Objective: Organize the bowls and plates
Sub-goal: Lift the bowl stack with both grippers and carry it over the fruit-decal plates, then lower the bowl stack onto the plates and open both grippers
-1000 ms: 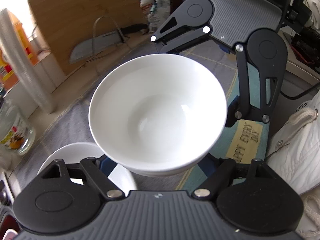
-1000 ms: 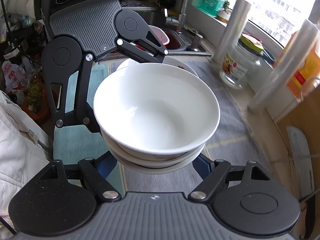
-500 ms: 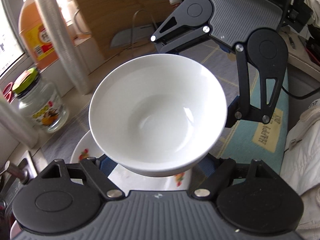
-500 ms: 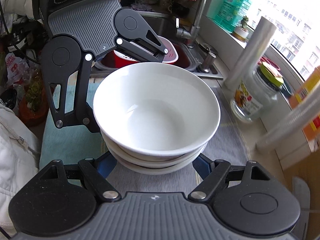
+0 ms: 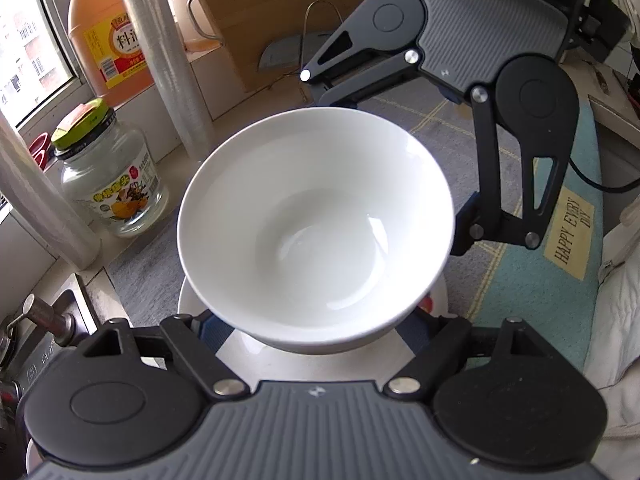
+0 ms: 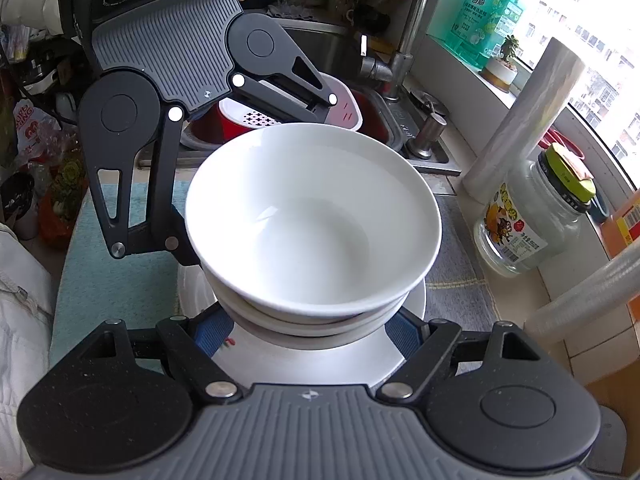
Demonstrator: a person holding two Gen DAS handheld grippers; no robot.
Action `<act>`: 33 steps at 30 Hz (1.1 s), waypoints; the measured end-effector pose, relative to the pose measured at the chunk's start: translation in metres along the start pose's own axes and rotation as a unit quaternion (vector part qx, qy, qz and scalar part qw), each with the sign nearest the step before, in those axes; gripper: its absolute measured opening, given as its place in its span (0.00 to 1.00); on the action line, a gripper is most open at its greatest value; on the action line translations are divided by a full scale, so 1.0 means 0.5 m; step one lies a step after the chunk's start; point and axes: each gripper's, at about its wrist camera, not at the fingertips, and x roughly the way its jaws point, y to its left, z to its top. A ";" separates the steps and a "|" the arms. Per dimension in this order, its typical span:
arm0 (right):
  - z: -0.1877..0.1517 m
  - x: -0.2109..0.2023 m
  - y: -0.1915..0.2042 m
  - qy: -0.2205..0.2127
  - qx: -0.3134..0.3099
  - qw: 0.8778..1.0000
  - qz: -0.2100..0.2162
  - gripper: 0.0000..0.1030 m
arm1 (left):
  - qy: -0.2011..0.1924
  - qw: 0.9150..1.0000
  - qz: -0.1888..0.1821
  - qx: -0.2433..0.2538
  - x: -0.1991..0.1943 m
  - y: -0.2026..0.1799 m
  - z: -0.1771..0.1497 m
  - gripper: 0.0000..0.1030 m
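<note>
- Mostly hidden under the white bowl [image 5: 316, 224]: blue pads [image 5: 214, 330] of the left gripper [image 5: 316, 336], only slivers showing either side of the base.
- Likewise with the right gripper [image 6: 310, 330] in its own view: blue pad edges [image 6: 210, 332] peeking out beside the lower bowl [image 6: 304, 316] of the nested pair.
- Clamped on the stack from opposite sides, both grippers; actual pad contact concealed by the bowl walls.
- Held above a plate [image 5: 320, 364] lying directly beneath the bowl; hard to say whether the stack touches it.
- Small red marks on the plate beside the bowl base, pattern too covered to read.
- Glossy, smooth, round ceramic, deep and empty, with soft highlights inside.
- Beyond the bowl toward the window: clear glass jar [image 5: 110, 184] with a yellow-green lid, ribbed translucent roll [image 5: 168, 56] standing upright, orange plastic jug [image 5: 106, 28] cut off at the top.
- Under the plate: grey woven mat [image 5: 452, 136] with thin yellow lines, teal cloth with lettering beside it.
- Past the bowl in the right wrist view: steel sink [image 6: 400, 120] and tap, red-and-white colander partly blocked by the left gripper's black linkage.
</note>
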 end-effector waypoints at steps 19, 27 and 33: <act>0.005 0.031 -0.016 0.009 0.009 1.000 0.014 0.83 | 0.013 1.000 -0.008 -0.009 0.017 0.027 -0.010 0.82; 0.007 0.041 -0.023 0.018 0.013 1.000 0.018 0.83 | 0.014 1.000 -0.015 -0.014 0.028 0.033 -0.008 0.82; 0.007 0.046 -0.026 0.022 0.017 0.999 0.020 0.83 | 0.011 1.000 -0.017 -0.013 0.030 0.032 -0.009 0.82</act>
